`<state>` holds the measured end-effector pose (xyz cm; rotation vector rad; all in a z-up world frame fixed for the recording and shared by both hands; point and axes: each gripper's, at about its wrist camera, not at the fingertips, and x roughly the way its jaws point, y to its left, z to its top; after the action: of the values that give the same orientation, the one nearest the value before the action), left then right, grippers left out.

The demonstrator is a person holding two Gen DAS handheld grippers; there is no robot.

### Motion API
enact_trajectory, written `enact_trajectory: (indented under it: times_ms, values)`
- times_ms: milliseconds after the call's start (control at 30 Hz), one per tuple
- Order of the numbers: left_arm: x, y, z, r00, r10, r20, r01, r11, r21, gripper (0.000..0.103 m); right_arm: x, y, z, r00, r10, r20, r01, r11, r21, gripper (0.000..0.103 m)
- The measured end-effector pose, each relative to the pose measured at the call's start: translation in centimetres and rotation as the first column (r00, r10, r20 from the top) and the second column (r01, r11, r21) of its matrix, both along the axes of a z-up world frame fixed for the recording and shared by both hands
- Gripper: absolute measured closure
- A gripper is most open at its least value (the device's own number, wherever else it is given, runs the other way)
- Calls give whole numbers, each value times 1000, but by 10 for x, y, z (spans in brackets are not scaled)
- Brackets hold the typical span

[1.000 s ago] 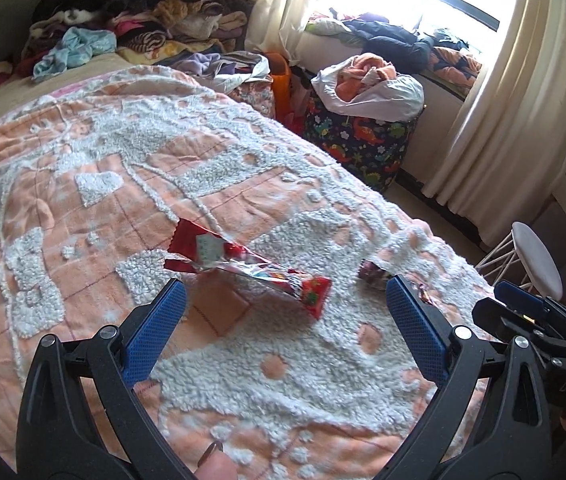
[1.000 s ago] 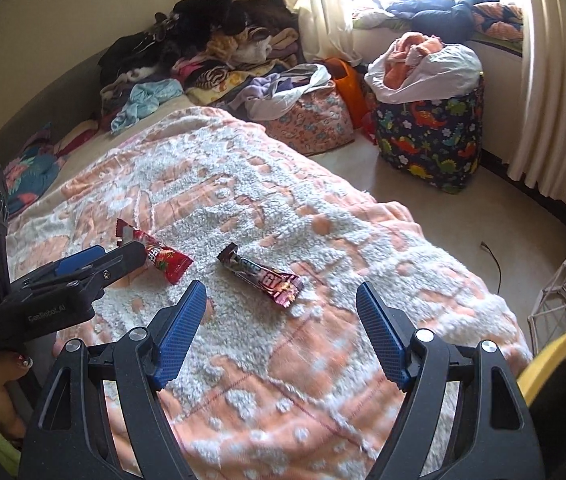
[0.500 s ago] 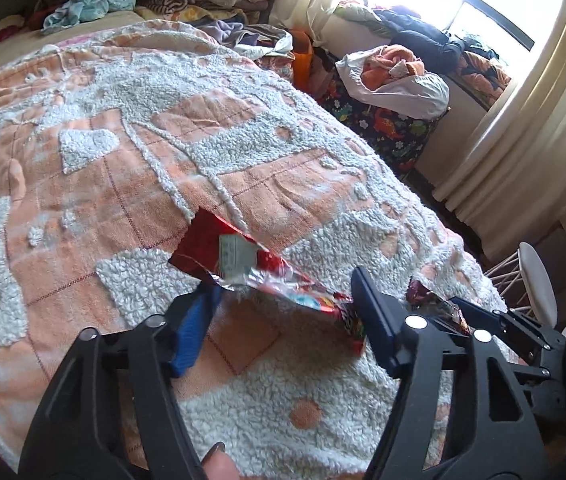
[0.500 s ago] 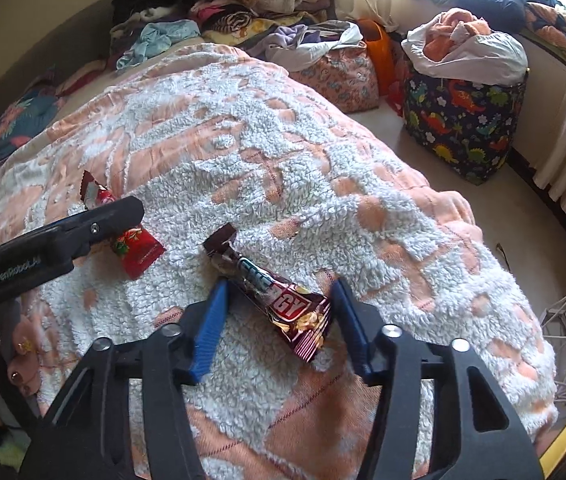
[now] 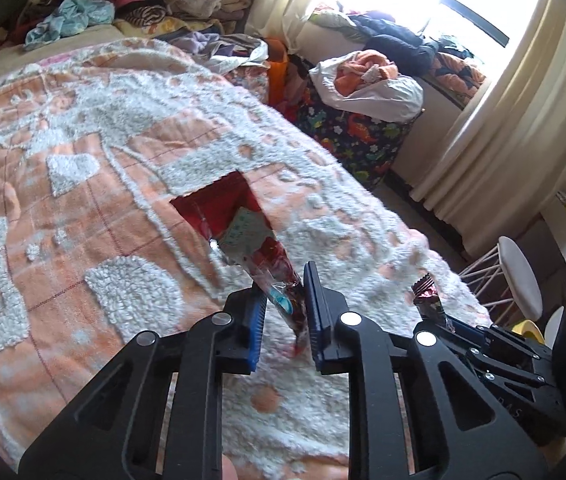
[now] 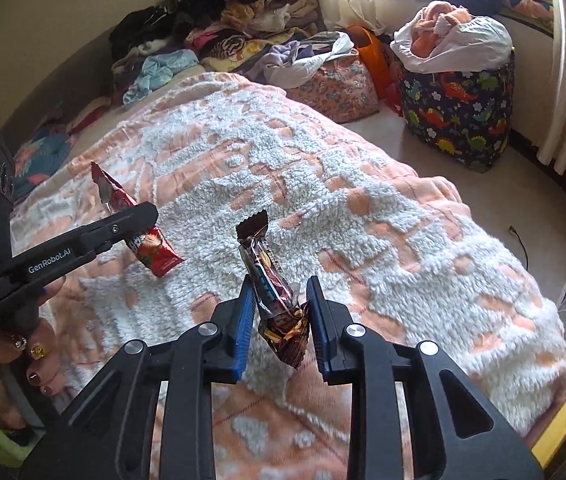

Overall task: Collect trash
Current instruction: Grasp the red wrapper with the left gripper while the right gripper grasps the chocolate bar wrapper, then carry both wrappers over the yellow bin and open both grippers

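Blanket [image 6: 363,208] covers the bed to its rounded edge, with bare floor [image 6: 395,136] beyond. Left gripper [image 5: 285,312], jaws just closed, pinches the red wrapper [image 5: 239,224]; right gripper [image 6: 279,312], likewise just closed, pinches the brown wrapper [image 6: 267,272], both tilted up.

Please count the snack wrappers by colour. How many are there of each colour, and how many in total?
Red wrapper: 1, in the left gripper.
Dark brown wrapper: 1, in the right gripper.
Total: 2 wrappers.
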<state>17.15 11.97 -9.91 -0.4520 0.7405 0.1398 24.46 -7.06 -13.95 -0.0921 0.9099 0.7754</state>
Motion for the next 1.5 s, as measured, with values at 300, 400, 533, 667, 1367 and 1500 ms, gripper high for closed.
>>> enact_trajectory:
  times_ms: [300,400,533,667,1367,1500]
  values:
    - [-7,-37,30,997,-60,53,59,998,21,94,-22,-44,30,997,-56,43,54,998,41,78]
    - [-9,-53,39,994,-88,69,86,996,31,94,-30,-61,39,995,-83,54,80,995,54,78]
    - [-12,-71,48,989,-122,84,119,992,41,94,-39,-83,47,991,-120,63,115,991,70,78]
    - [-15,-91,57,983,-158,96,153,987,56,94,-47,-106,55,985,-158,73,151,984,90,78]
    - [-25,-198,74,917,-385,106,372,920,125,94,-86,-223,57,929,-362,71,350,926,141,78]
    - [-25,-224,72,893,-439,97,425,895,136,94,-90,-245,52,911,-408,55,397,907,141,78]
